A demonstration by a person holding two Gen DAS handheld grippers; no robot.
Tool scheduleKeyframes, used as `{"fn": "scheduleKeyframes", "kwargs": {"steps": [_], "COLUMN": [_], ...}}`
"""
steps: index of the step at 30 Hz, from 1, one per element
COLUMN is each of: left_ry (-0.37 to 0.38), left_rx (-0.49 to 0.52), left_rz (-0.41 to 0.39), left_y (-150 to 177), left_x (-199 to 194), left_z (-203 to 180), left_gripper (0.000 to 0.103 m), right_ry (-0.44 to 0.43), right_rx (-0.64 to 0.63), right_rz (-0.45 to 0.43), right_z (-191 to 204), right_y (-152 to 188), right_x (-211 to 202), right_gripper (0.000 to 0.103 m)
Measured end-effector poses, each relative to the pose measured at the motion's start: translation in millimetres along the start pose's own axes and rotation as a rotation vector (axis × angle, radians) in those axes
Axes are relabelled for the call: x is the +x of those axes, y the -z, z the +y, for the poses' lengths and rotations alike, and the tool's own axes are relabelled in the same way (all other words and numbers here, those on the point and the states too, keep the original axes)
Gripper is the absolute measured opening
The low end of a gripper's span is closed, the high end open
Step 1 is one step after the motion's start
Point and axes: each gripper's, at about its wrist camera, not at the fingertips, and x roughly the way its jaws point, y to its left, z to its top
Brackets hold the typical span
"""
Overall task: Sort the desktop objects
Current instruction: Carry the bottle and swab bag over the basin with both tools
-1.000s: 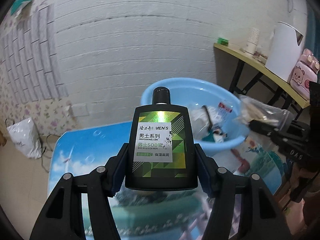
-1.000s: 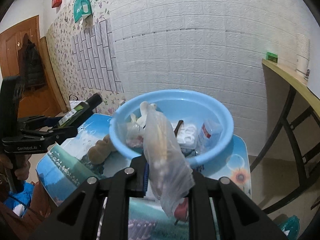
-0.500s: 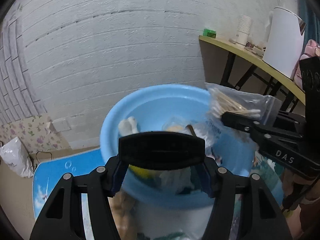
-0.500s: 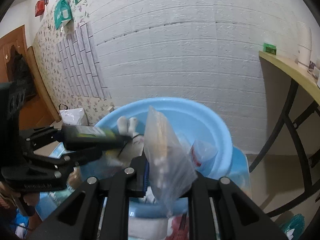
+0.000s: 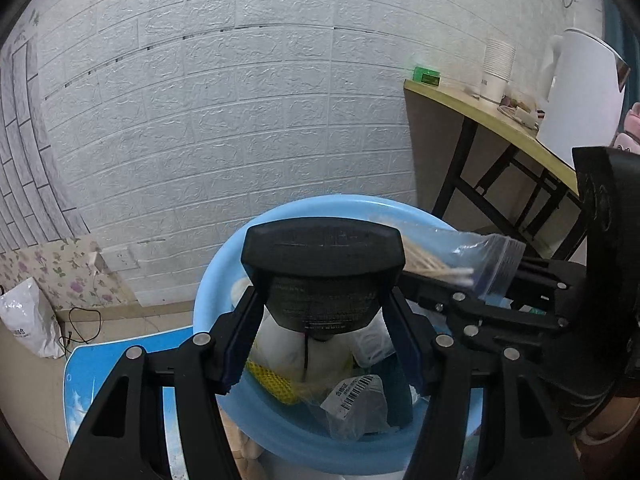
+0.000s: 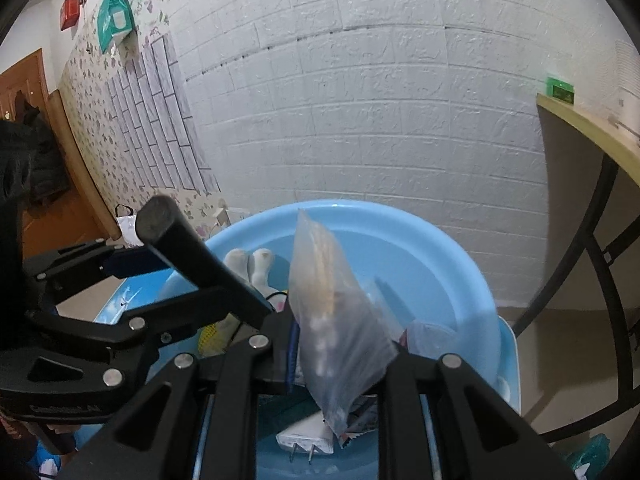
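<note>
My left gripper is shut on a black lotion bottle. The bottle is tipped forward, base towards the camera and cap pointing down into the light blue basin. From the right wrist view the same bottle slants over the basin's left rim. My right gripper is shut on a clear zip bag of cotton swabs, hanging above the basin's middle. That bag shows just right of the bottle in the left wrist view.
The basin holds a white plush toy, a white plug, yellow mesh and a barcoded packet. It stands on a blue picture table. A wooden side table with a white kettle stands to the right.
Both grippers have moved in over the basin. The bottle, upright with its label facing the camera before, now tips cap-down. The swab bag stays gripped.
</note>
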Motion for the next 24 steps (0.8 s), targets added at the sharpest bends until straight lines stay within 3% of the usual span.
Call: {"fn": "scheduleKeyframes", "kwargs": {"steps": [4,9,18,24], "left_ry": [0.008,0.009,0.005,-0.008], "left_rx": [0.021,0.032,0.052,0.004], "left_rz": [-0.004,-0.04,-0.056,-0.06], "left_y": [0.4,-3.1,-1.1,12.4], "left_x": [-1.9,-11.5,-22.6,-40.4], "left_z": [-3.3,-7.1,-12.7,5.5], "left_gripper": [0.062,0.065,0.069,0.069], "right_ry": [0.037,0.048,0.055,0.033], "right_rx": [0.007,0.036,0.068,0.08], "right_rz": [0.022,0.009,-0.031,-0.05], "right_z": [-1.3,-8.2,-14.6,-14.3], "right_y": [2.3,4.3,10.1,16.9], "right_x": [2.0,-7.0,-31.3,-48.1], "right_gripper": [0.02,0.036,0.037,0.037]}}
